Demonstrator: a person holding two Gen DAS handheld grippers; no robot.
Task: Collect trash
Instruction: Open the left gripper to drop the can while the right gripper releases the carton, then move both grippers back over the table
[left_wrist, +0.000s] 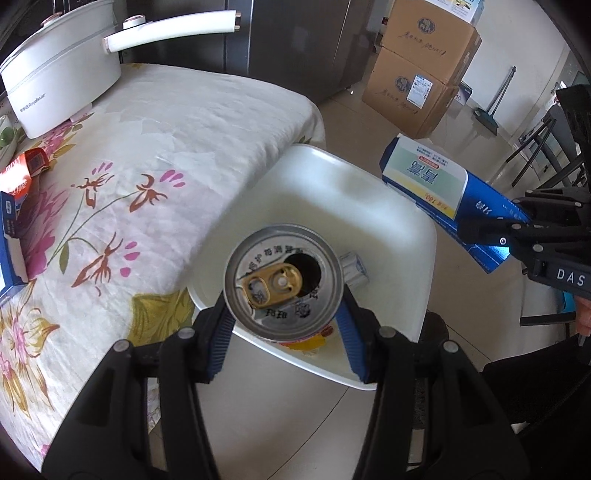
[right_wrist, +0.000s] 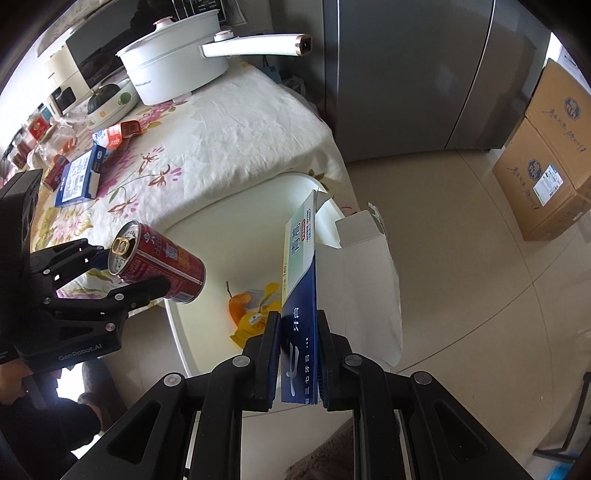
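My left gripper (left_wrist: 283, 295) is shut on a red drink can (left_wrist: 282, 282), its opened silver top facing the camera, held over the white bin (left_wrist: 413, 229) beside the table. The same can (right_wrist: 162, 264) shows in the right wrist view, tilted above the bin's (right_wrist: 192, 332) left rim. My right gripper (right_wrist: 298, 354) is shut on a flattened blue and white toothpaste box (right_wrist: 301, 284), which hangs over the bin's right rim. That box (left_wrist: 439, 192) reaches in from the right in the left wrist view. A yellow wrapper (right_wrist: 255, 314) lies inside the bin.
The table under a flowered cloth (left_wrist: 155, 147) carries a white pot (left_wrist: 62, 74), a blue box (right_wrist: 79, 177), an orange carton (right_wrist: 114, 134) and other packets. Cardboard boxes (left_wrist: 424, 74) stand on the tiled floor by a grey fridge (right_wrist: 413, 74).
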